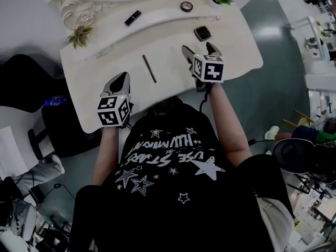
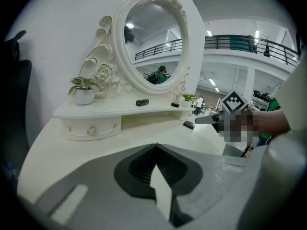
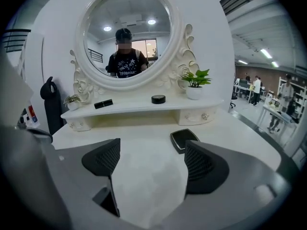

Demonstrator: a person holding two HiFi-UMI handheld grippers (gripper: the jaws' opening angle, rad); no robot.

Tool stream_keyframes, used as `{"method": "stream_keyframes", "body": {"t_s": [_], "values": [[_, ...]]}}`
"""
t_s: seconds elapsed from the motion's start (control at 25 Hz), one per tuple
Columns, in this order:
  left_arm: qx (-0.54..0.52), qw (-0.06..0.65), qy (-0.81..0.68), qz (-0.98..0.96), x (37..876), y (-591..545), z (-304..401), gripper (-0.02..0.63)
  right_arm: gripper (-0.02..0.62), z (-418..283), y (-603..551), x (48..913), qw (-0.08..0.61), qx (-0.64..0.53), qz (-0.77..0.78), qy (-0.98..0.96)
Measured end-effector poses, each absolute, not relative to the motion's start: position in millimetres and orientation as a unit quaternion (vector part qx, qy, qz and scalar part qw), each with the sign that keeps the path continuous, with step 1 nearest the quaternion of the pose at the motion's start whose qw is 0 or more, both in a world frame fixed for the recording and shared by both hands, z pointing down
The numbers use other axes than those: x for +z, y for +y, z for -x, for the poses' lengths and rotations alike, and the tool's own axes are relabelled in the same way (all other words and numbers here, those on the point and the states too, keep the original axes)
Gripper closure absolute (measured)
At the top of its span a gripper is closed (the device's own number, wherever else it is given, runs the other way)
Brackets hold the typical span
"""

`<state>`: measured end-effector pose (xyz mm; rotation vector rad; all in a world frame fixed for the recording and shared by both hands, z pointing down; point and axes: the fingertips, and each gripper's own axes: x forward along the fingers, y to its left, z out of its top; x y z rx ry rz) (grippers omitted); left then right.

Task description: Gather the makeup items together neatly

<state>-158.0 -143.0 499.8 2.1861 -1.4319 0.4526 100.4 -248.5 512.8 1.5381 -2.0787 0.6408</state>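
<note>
the right tool (image 1: 199,49) stands wide open and empty, the compact (image 1: 202,33) lying on the worktop (image 1: 173,62) just past it at twelve o'clock, the left tool (image 1: 123,77) closed on nothing, so a low push could skid the flat compact away instead of gripping it.

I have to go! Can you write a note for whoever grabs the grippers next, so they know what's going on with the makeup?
Left gripper: shut, empty.
Right gripper: open, empty; the square compact lies just ahead of it.
Things: square compact and pencil on the tabletop; lipstick and round pot up on the shelf, all apart.
Done: nothing gathered yet.
Left: bring all four together neatly.
</note>
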Motion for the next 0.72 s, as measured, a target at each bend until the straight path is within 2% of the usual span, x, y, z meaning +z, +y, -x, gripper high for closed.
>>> {"method": "stream_keyframes", "body": {"t_s": [0.24, 0.48, 0.72], "values": [[0.166, 0.246, -0.552, -0.779, 498, -152, 138, 0.603, 0.114, -144, -275, 533, 0.262, 0.241, -0.549, -0.756], [0.171, 0.253, -0.591, -0.747, 499, -153, 132, 0.603, 0.115, -167, -307, 555, 0.289, 0.243, -0.525, -0.763], [0.169, 0.264, -0.631, -0.709, 500, -146, 126, 0.604, 0.144, -162, -328, 572, 0.325, 0.228, -0.485, -0.779]]}}
